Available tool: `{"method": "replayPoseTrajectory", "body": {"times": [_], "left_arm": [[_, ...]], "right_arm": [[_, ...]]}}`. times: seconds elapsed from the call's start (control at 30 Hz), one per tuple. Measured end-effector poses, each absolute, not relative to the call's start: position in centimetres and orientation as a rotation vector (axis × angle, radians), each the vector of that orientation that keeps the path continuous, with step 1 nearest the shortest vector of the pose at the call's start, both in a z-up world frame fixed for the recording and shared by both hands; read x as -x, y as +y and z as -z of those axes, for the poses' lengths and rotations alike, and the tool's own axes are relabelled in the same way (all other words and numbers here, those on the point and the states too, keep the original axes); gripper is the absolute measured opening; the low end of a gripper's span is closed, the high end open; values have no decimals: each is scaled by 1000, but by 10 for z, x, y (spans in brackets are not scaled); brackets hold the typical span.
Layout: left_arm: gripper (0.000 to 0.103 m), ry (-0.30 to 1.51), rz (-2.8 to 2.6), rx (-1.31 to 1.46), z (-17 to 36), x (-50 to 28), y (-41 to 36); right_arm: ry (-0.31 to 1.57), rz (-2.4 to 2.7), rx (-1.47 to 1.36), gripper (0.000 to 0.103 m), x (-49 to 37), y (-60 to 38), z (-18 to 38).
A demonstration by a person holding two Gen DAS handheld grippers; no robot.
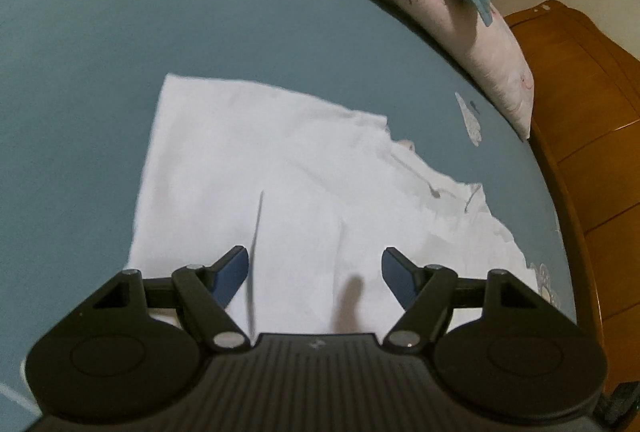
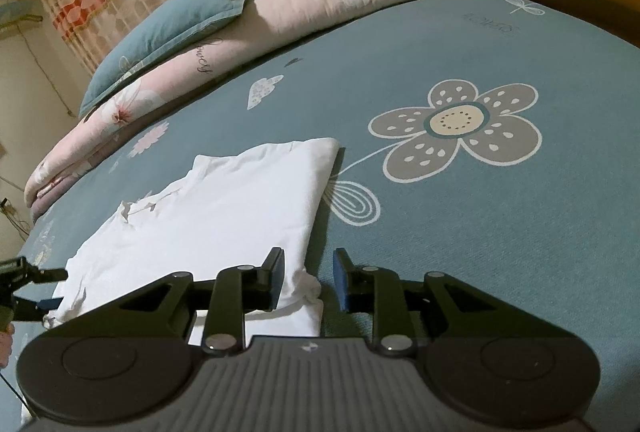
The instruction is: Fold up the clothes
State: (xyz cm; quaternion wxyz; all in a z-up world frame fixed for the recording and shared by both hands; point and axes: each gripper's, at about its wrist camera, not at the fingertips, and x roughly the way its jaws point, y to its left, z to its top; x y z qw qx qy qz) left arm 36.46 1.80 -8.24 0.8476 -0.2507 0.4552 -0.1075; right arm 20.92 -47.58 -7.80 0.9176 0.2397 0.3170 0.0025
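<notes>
With both claws open and empty, the left gripper (image 1: 315,274) and right gripper (image 2: 309,282), still widening, should each pinch a near corner of the white garment (image 1: 280,171) together.

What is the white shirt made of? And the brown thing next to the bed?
The white garment looks like soft, thin cloth, maybe cotton: matte, with wrinkles and limp folded edges. The brown headboard looks like wood with a glossy varnish: it shows an orange-brown panelled surface with shiny light streaks, though it could be a wood-look coating.
</notes>
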Motion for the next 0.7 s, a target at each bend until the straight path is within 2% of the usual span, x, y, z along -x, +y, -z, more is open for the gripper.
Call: {"method": "replayPoseTrajectory", "body": {"times": [0.1, 0.13, 0.17, 0.33, 0.43, 0.7], "left_arm": [[71, 955, 238, 475, 81, -372, 13], [59, 956, 237, 442, 79, -372, 10], [37, 959, 230, 403, 78, -371, 7], [9, 939, 205, 270, 73, -361, -2], [5, 915, 190, 256, 69, -354, -2], [4, 898, 151, 285, 66, -341, 10]], "right_arm": [[653, -4, -489, 31, -209, -476, 78], [653, -4, -488, 31, -209, -476, 78], [653, -4, -487, 31, -209, -475, 78], [655, 1, -478, 33, -209, -474, 78], [652, 5, -479, 35, -209, -475, 78], [655, 11, -475, 36, -209, -475, 78]]}}
